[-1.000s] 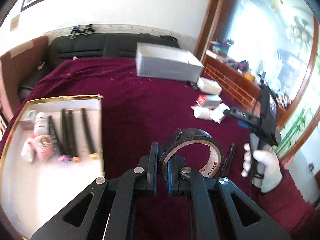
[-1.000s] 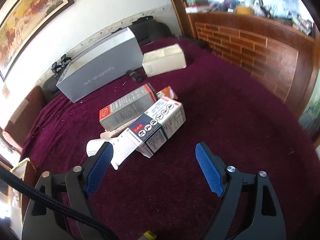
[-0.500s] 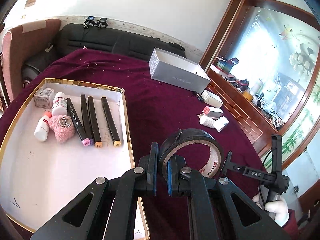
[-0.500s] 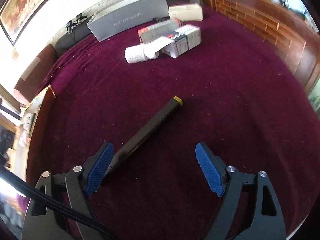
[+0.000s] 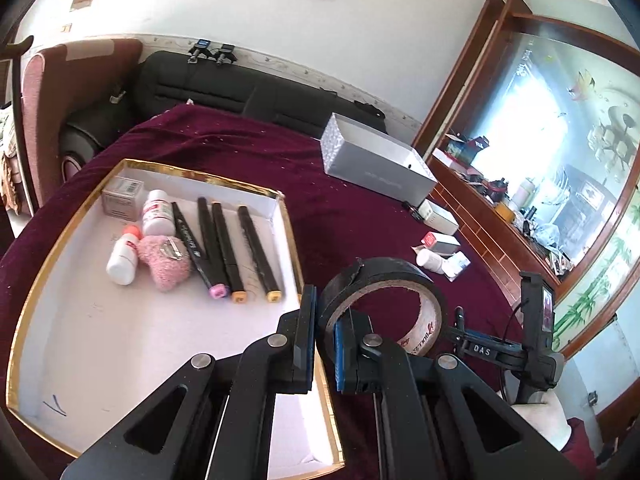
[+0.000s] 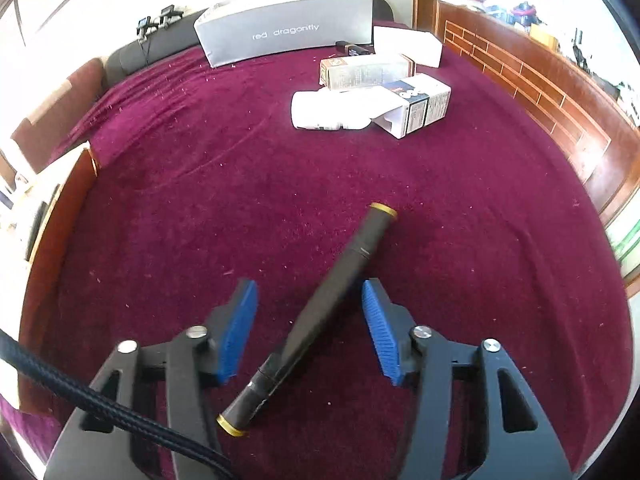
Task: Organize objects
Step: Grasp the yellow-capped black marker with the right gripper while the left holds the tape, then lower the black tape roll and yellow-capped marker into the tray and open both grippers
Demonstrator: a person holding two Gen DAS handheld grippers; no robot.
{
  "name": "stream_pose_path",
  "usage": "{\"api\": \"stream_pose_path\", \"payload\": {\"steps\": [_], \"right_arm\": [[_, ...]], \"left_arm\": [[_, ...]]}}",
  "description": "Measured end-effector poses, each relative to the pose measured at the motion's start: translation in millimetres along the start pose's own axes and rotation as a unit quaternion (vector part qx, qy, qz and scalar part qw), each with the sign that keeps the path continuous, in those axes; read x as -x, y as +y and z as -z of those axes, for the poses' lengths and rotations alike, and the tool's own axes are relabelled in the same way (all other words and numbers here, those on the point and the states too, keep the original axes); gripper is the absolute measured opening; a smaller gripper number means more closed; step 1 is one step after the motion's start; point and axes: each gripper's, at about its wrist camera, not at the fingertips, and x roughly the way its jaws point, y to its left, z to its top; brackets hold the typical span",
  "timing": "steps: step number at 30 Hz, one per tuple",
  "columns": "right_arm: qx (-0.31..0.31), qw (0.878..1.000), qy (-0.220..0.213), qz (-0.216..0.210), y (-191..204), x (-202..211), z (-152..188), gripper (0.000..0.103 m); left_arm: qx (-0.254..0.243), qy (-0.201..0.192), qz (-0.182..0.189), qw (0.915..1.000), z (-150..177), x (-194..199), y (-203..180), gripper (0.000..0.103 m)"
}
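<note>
Maroon velvet cloth (image 6: 280,168) covers the whole work surface, with a black sofa (image 5: 224,84) behind it and a wooden ledge along its right edge. At the far side lies a long grey box (image 6: 284,28) printed "red dragonfly", and nearer sit a few small cartons (image 6: 416,106) and a white bottle (image 6: 320,114) whose print is too small to read.

The left gripper (image 5: 326,344) is clamped tight on the wall of a black tape roll (image 5: 384,300), one pad outside and one inside the ring; the cardboard core shows red lettering, "BULL" legible. It hangs over the right, gold-trimmed edge of a white tray (image 5: 100,340). Four black markers, two bottles, a small carton and a pink fluffy item lie in the tray's far half; the near half is bare.

The right gripper (image 6: 310,328) has just been closing, its blue pads straddling a black marker (image 6: 336,284) with gold-ringed ends that lies diagonally on the cloth. Neither pad touches it. Open cloth surrounds that marker on all sides.
</note>
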Motion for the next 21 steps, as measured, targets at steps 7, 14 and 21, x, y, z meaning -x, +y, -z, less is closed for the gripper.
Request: {"api": "stream_pose_path", "payload": {"steps": [7, 14, 21], "right_arm": [[-0.001, 0.999, 0.002, -0.032, -7, 3, 2, 0.013], [-0.024, 0.996, -0.012, -0.083, -14, 12, 9, 0.012], [-0.038, 0.985, -0.032, -0.163, -10, 37, -1, 0.013]], "left_arm": [[0.012, -0.009, -0.022, 0.9997, -2, 11, 18, 0.005], [0.013, -0.012, -0.036, 0.9992, -2, 15, 21, 0.005], [0.007, -0.012, -0.065, 0.9978, -7, 21, 32, 0.005]]}}
